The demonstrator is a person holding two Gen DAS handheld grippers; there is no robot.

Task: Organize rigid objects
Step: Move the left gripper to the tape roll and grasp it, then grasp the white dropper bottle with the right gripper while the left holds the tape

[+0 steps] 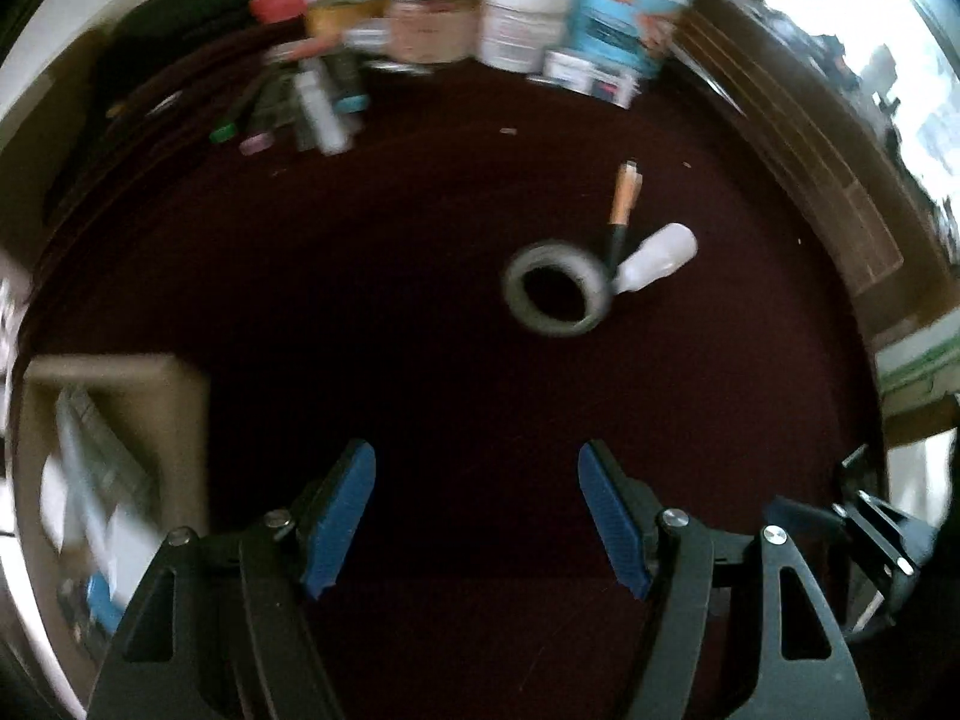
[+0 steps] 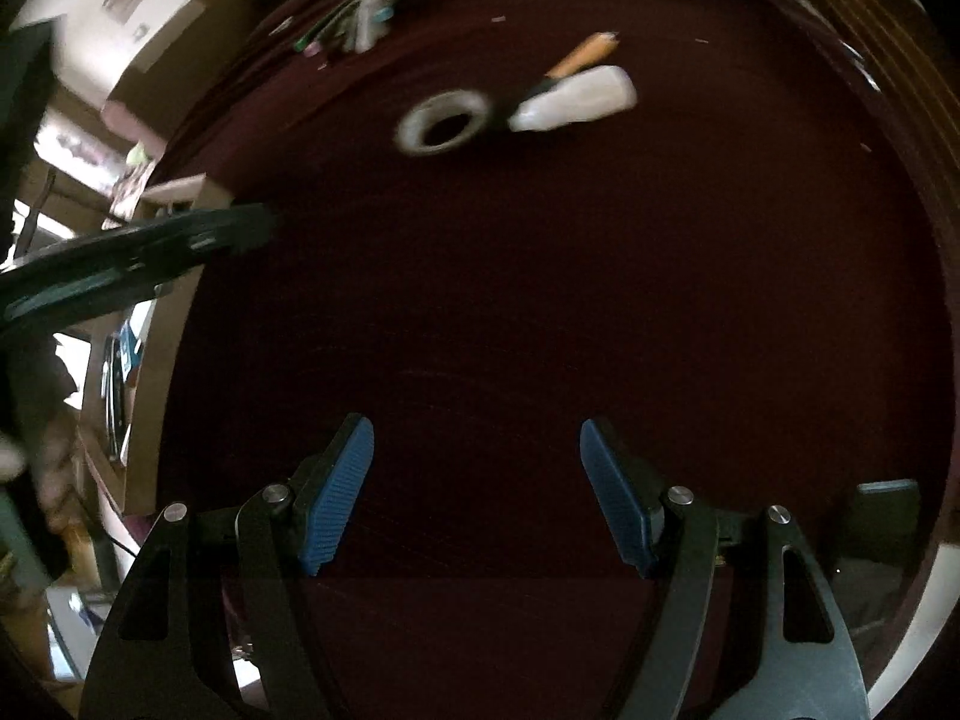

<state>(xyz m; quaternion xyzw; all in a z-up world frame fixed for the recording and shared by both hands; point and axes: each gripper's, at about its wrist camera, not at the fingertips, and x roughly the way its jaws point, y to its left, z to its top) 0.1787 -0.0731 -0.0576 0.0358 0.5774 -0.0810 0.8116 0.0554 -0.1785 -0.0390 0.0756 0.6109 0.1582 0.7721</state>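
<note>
Maroon cloth lies bare under both empty, spread tongs, tape roll ahead.

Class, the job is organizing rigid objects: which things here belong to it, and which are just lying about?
Job:
grey tape roll
white plastic bottle
orange-and-black pen
open tan cardboard box

Lying about:
blurred jars and packets at the back
dark flat object

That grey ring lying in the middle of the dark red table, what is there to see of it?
It looks like a roll of tape, pale grey, with a wide round hole showing the dark red table through it. It lies flat. At its right edge a white bottle lying on its side and a pen seem to meet it. Neither gripper touches it. Blur hides finer detail.
</note>
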